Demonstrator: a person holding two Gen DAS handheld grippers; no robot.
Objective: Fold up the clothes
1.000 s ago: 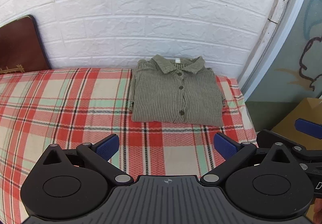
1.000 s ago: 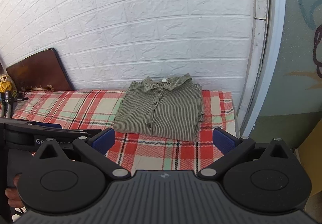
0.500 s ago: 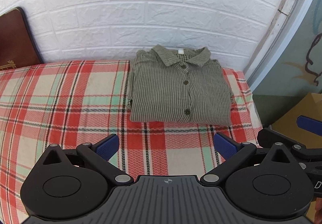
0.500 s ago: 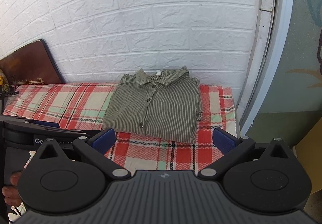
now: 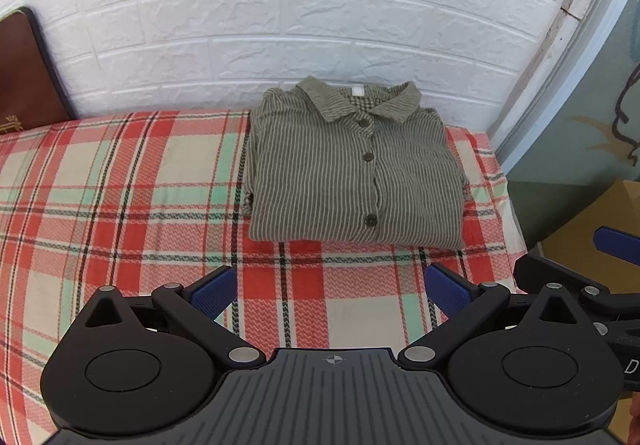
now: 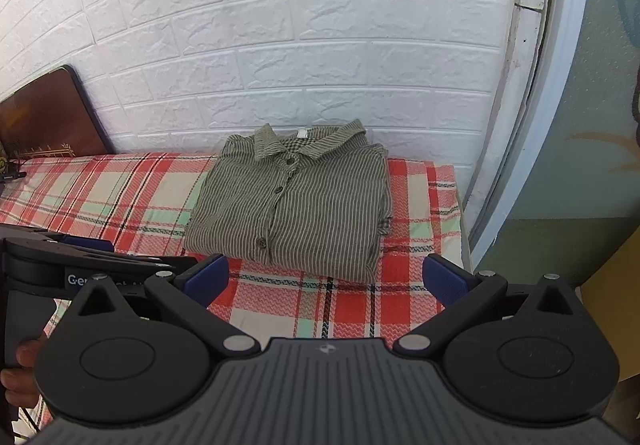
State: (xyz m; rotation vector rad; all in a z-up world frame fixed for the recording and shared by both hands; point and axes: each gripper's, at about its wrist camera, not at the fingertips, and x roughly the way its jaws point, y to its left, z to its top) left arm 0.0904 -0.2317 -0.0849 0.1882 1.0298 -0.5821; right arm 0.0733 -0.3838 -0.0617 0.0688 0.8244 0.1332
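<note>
A folded olive striped shirt point(image 5: 352, 169) was seen lying flat on the checked cloth point(image 5: 120, 197) that covered the surface, at its far end, with the collar against the white brick wall point(image 5: 320, 5). The shirt was buttoned, and its near folded edge was straight. No container was seen in either view.

The left tongs point(image 5: 330, 287) were held spread wide above the cloth, with nothing between the blue pads point(image 5: 210, 291). They were kept apart from the shirt, and a strip of bare cloth was seen between the pads and the near edge of the shirt. The right tongs point(image 6: 326, 279) were also spread wide and empty, and the near edge of the shirt was seen just beyond them. In the right wrist view, the left tongs were seen at the left side, with part of a hand point(image 6: 20, 373) below them.

Much free cloth was left to the left of the shirt. To the right, only a narrow strip of cloth was left before the edge of the surface. A dark brown board point(image 6: 44, 117) was leaned against the wall at the far left.
</note>
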